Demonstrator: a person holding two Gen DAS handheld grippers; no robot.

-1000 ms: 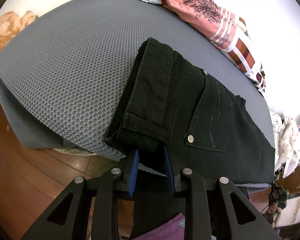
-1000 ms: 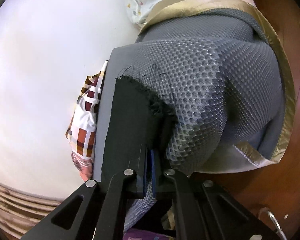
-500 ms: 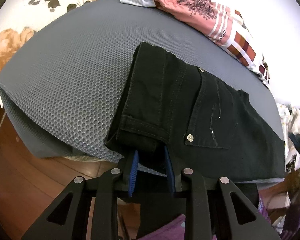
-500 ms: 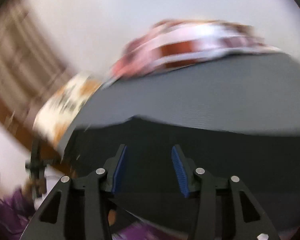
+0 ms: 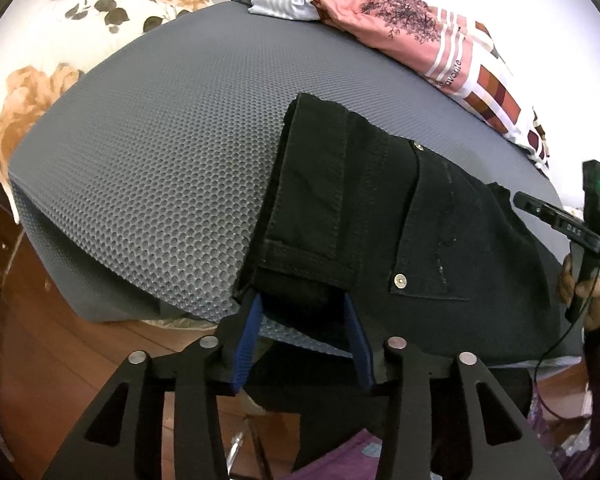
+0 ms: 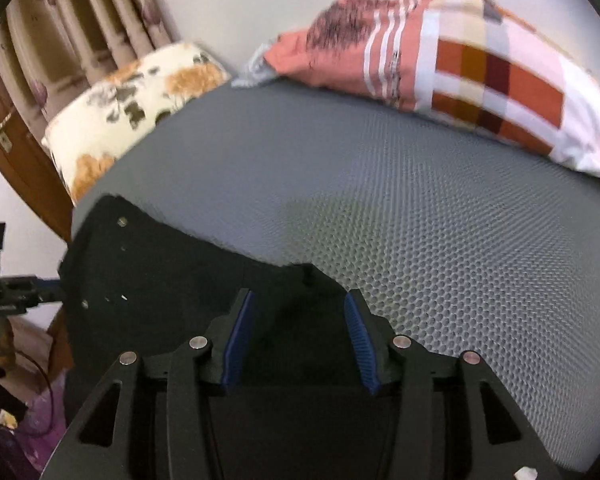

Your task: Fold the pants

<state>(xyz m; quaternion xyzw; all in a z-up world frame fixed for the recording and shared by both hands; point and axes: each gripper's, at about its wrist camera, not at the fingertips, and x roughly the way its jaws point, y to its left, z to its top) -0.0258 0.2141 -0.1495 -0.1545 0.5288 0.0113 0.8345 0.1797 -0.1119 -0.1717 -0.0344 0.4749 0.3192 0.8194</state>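
Change: both grippers have let go of the black pants (image 5: pixel 400 216) and spread apart.
Left gripper (image 5: pixel 306 320): released, at the waistband corner.
Right gripper (image 6: pixel 298 316): released, over the fabric.
Pants: flat on grey mattress (image 5: pixel 160 152), near its edge.

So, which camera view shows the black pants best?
The left wrist view: the black pants are sharp there, with waistband, rivets and stitching visible. The right wrist view shows them only as a dark, blurred shape.
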